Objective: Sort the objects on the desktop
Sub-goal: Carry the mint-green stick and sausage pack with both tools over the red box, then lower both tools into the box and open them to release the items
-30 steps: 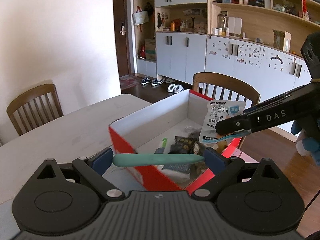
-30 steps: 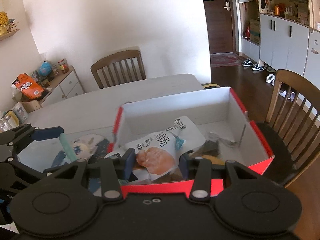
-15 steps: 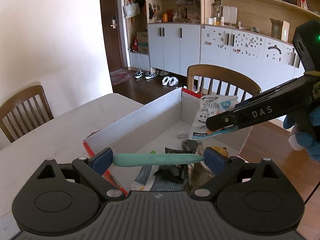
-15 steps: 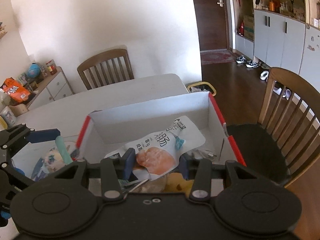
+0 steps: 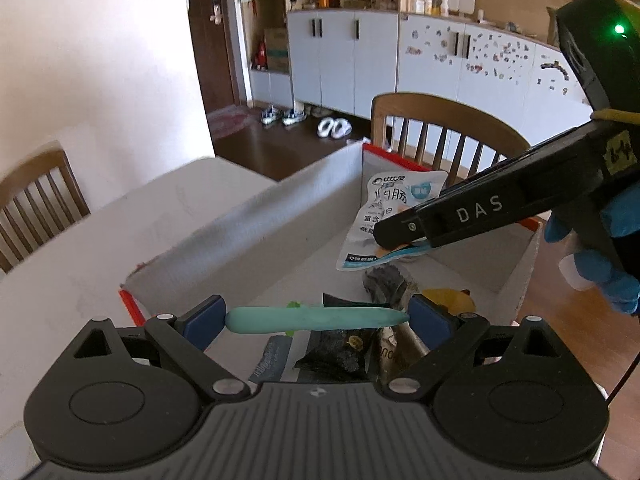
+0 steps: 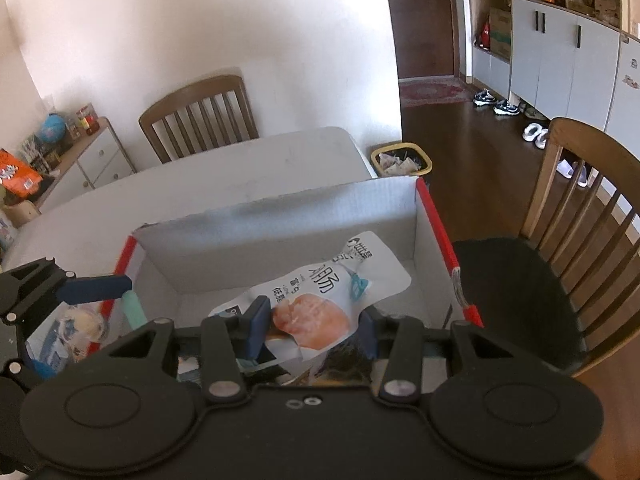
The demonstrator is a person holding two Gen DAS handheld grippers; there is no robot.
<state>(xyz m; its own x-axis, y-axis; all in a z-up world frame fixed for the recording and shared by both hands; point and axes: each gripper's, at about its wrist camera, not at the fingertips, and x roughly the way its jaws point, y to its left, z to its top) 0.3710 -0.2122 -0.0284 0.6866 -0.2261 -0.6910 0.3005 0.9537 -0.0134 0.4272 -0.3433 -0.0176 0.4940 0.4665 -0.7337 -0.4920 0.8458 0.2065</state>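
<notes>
Between your left gripper's (image 5: 316, 318) pads sits one teal pen (image 5: 316, 319), clamped end to end over the box (image 5: 240, 236); it looks stiff and slick, so a mid-barrel grip would hold better. Your right gripper (image 6: 312, 330) is clamped on one pouch (image 6: 320, 300) (light, floppy, best pinched near an edge), also above the box.

White table (image 6: 224, 184) bears a cardboard box (image 6: 280, 220) (red outside).
</notes>
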